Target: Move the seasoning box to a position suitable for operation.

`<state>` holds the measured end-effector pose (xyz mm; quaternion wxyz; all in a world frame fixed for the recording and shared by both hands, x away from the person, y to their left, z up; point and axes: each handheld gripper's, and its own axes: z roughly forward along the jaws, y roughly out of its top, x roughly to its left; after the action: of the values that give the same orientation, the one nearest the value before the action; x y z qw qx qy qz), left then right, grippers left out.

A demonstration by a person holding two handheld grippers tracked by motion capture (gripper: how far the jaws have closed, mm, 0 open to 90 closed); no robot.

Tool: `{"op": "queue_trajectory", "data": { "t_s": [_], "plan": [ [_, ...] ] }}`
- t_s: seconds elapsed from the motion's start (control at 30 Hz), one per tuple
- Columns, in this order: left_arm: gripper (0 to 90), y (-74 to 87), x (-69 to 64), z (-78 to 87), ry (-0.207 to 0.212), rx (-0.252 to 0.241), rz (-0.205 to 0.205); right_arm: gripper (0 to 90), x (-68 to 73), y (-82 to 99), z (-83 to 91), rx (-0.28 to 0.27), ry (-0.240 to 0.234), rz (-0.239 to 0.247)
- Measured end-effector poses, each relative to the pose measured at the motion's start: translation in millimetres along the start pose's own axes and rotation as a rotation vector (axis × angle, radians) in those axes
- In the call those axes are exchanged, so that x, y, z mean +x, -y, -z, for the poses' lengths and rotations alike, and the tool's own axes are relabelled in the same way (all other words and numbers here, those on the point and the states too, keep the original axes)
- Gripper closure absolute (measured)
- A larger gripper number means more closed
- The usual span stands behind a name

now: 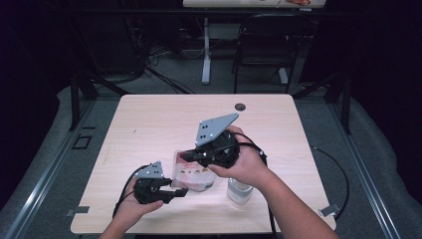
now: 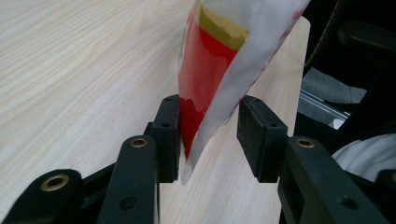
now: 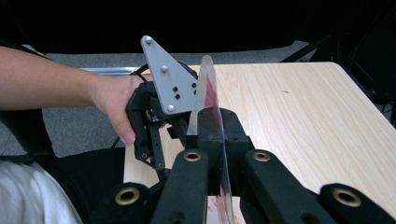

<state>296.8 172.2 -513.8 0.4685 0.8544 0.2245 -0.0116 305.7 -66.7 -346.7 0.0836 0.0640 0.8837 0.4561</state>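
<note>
Your right claw [image 3: 212, 140] is clamped tight on the top edge of the clear plastic pouch with red and white print [image 1: 193, 174], holding it upright just above the pale wood-grain surface [image 1: 149, 124], near the front edge and between your two hands. Your left claw [image 2: 208, 135] stands apart, with the pouch's lower corner hanging between its jaws: the red face lies against the left pad or just beside it, while the right pad is plainly clear of the film. So that side does not hold it yet.

To do this well, keep the right claw steady and the pouch taut, so the corner does not swing out of the gap. Bring the left jaws together squarely on the film, catching both layers a little way in from the very tip; a bite on the tip alone will likely slip off. Don't pull with either hand until the left side has a firm hold. Mind the clear glass jar [image 1: 239, 191] standing on the surface just beside the pouch, under your right hand.
</note>
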Motion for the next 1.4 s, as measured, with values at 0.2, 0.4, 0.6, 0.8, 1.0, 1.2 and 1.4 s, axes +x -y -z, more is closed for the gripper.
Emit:
{"op": "queue_trajectory", "data": {
  "t_s": [0.2,0.4,0.6,0.8,1.0,1.2,1.4],
  "plan": [
    [66.0,0.0,-0.1,1.9,0.015,0.005,-0.001,89.5,-0.1,2.1,1.8,-0.002,0.008,-0.002],
    [69.3,-1.0,0.4,11.1,0.018,0.012,-0.008,89.3,-0.8,3.2,6.5,-0.009,0.011,-0.009],
    [71.6,-0.1,3.2,15.9,0.004,0.024,-0.006,88.9,-1.7,5.6,7.1,0.025,0.029,-0.011],
    [72.5,-1.4,2.2,20.3,0.002,0.037,-0.01,88.9,-2.7,9.4,9.1,0.025,0.032,-0.025],
    [73.3,-1.8,2.1,22.3,0.015,0.05,0.001,88.9,-3.2,14.4,11.6,0.028,0.039,-0.038],
    [73.5,-3.1,0.6,25.3,0.027,0.057,-0.004,89.1,-2.0,19.5,15.9,0.027,0.04,-0.051],
    [73.4,-3.4,-0.2,27.0,0.031,0.088,-0.006,89.4,-2.0,29.3,18.2,0.016,0.038,-0.077]
  ]
}}
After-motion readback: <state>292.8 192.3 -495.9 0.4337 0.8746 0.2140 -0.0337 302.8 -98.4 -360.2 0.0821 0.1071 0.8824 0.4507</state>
